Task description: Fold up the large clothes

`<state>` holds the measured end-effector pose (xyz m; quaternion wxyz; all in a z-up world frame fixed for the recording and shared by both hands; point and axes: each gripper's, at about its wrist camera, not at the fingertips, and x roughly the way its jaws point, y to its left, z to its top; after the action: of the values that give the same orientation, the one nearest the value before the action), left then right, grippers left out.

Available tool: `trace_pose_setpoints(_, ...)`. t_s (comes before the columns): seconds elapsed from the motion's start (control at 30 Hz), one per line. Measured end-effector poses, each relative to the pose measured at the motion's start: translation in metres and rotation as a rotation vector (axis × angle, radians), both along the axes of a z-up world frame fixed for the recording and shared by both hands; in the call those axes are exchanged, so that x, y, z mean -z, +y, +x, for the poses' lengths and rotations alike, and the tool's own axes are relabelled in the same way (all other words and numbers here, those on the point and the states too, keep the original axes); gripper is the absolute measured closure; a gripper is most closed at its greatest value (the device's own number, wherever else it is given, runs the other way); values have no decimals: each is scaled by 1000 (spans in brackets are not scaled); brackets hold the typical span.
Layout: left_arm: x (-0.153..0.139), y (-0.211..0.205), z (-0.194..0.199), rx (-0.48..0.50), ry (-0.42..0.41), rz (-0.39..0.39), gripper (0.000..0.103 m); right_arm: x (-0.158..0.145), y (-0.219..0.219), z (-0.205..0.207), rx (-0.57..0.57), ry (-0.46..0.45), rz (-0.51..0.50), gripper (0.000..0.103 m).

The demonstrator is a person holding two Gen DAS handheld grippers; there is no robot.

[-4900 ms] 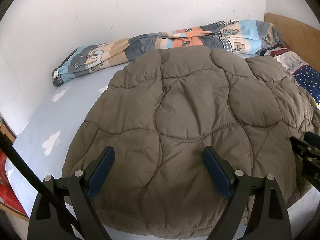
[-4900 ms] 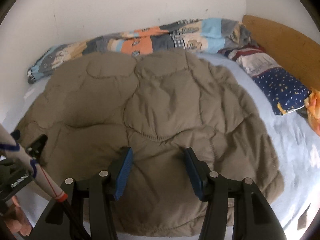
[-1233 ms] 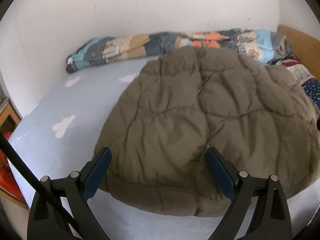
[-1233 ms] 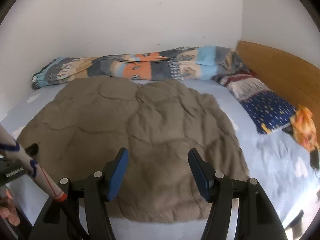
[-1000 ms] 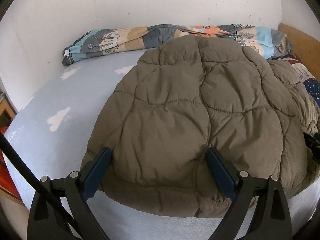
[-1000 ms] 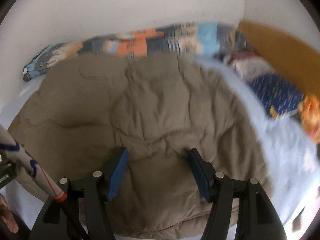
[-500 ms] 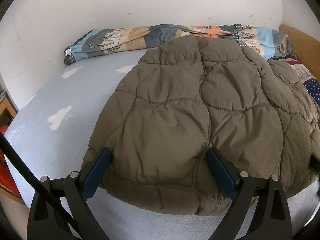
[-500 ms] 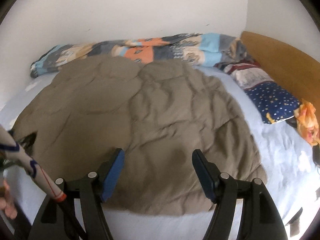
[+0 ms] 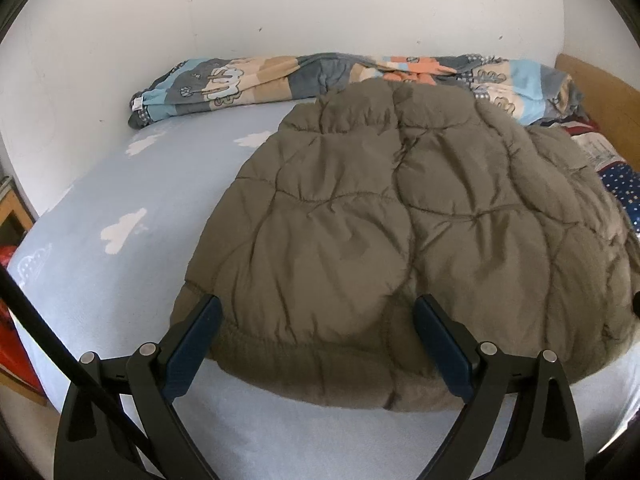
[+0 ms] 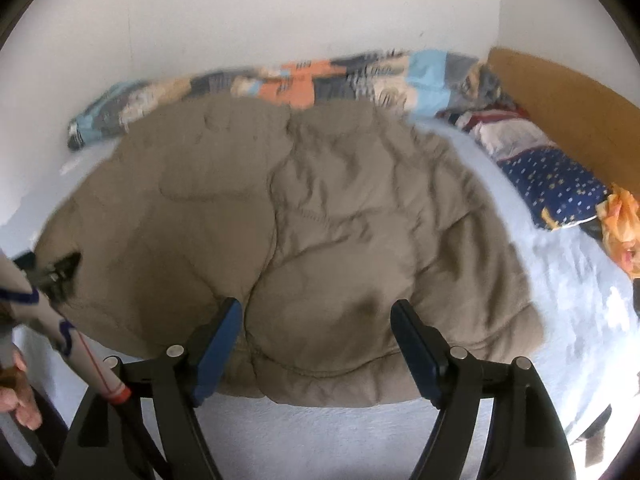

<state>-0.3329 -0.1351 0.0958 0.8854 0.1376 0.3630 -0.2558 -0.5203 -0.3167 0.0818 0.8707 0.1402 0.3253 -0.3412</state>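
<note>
A large olive-brown quilted jacket (image 9: 400, 220) (image 10: 300, 220) lies spread flat on a light blue bed sheet (image 9: 120, 208). Its hem runs along the near edge of the bed. My left gripper (image 9: 316, 332) is open, hovering just above the hem, with only jacket fabric seen between its blue pads (image 9: 192, 344). My right gripper (image 10: 316, 332) hangs over the hem further to the right; its jaws are opening and the pads (image 10: 416, 348) press on nothing. The tip of the left gripper (image 10: 56, 272) shows at the left edge of the right wrist view.
A rolled patterned blanket (image 9: 280, 76) lies along the white wall behind the jacket. A dark blue starred pillow (image 10: 556, 184) and an orange cloth (image 10: 620, 228) lie at the right by the wooden headboard (image 10: 568, 96). A hand (image 10: 20, 392) shows at lower left.
The right gripper's jaws have spread wider and it has shifted over the hem. The left gripper has stayed in place over the jacket's near edge. The jacket lies unchanged.
</note>
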Motion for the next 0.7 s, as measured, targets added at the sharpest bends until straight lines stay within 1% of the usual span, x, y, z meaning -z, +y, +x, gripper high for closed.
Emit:
trace_pose_setpoints(0.07, -6, 5, -9, 22, -10, -19, 7, -11, 2, -16, 24, -28, -30, 22)
trace_pose_setpoints(0.17, -15, 11, -23, 37, -21, -17, 7, -18, 3, -34, 46, -47, -30, 22)
trace_pose_setpoints(0.27, -32, 25, -42, 66, -35, -64, 7, -22, 4, -47, 83, -56, -28, 22)
trace_pose_setpoints(0.37, -60, 44, -71, 109, -93, -117, 7, -32, 9, -66, 108, -93, -35, 22)
trace_pose_setpoints(0.5, -97, 70, -109, 163, -115, -162, 7, -45, 24, -85, 117, -103, -18, 22)
trace_pose_setpoints(0.6, -128, 90, -131, 187, -142, -196, 5, -65, 47, -101, 97, -92, 20, 22)
trace_pose_setpoints(0.63, -141, 97, -138, 187, -147, -209, 5, -72, 54, -105, 78, -103, 22, 22)
trace_pose_setpoints(0.7, -162, 104, -143, 177, -152, -217, 4, -96, 72, -113, 44, -125, 2, 22)
